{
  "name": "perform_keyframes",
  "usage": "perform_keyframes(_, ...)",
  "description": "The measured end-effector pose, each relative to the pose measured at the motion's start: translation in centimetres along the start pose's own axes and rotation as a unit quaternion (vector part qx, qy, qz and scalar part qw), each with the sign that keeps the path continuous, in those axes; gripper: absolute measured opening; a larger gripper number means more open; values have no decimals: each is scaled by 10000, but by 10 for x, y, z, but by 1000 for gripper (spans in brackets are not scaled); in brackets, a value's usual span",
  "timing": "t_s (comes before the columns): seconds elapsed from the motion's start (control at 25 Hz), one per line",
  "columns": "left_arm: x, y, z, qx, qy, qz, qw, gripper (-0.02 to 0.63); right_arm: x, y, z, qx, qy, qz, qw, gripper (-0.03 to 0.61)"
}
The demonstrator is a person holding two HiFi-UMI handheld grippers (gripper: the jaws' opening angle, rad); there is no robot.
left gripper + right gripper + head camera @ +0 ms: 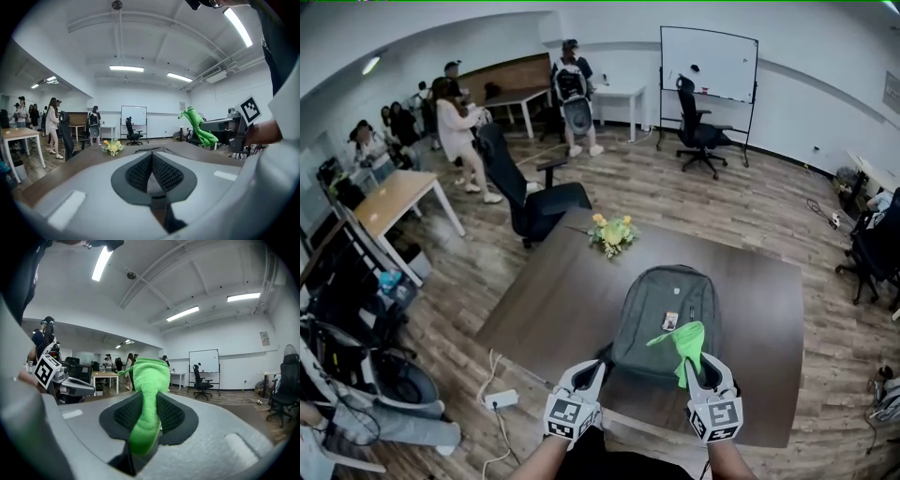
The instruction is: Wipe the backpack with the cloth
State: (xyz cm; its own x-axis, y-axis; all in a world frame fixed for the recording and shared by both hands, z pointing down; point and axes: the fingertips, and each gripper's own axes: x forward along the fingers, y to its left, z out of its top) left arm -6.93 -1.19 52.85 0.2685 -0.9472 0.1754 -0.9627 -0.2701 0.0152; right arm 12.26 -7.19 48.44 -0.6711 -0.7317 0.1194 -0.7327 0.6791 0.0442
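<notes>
A grey backpack (pixel 664 314) lies flat on the dark brown table (pixel 548 300), its top toward the far side. A bright green cloth (pixel 686 345) hangs over the backpack's near right part. My right gripper (pixel 706 373) is shut on the cloth's lower end. In the right gripper view the cloth (pixel 149 380) stands up from between the jaws of that gripper (pixel 149 398). My left gripper (pixel 587 378) hovers at the backpack's near left corner. Its pads meet with nothing between them (pixel 151 157). The left gripper view shows the cloth (pixel 199 126) off to the right.
A small bunch of yellow flowers (pixel 612 232) stands on the table beyond the backpack. A black office chair (pixel 534 202) is at the table's far left corner. A power strip (pixel 502 399) lies on the floor at left. Several people stand at the back left.
</notes>
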Motion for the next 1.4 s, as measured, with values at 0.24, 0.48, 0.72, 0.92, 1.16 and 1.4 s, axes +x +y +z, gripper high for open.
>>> perform_keyframes(0.24, 34, 64, 11, -88, 86, -201, 9997, 18, 73, 7, 10, 145, 106, -157, 9997, 97)
perform_keyframes(0.48, 75, 118, 11, -107, 241, -496, 9984, 18, 136, 6, 14, 191, 226, -389, 9988, 97)
perform_keyframes(0.72, 114, 150, 16, -59, 189, -881, 9959, 18, 171, -8, 9, 307, 383, -843, 9952, 97)
perform_keyframes(0.92, 133, 161, 11, -14, 249, -1126, 9933, 18, 179, -16, 1, 389, 528, -1140, 9913, 97)
perform_keyframes(1.16, 151, 157, 10, -63, 285, -1203, 9923, 18, 178, -29, -11, 427, 873, -1275, 9871, 97)
perform_keyframes(1.4, 155, 148, 10, -125, 320, -1107, 9933, 18, 193, -37, -25, 458, 1066, -1129, 9868, 97)
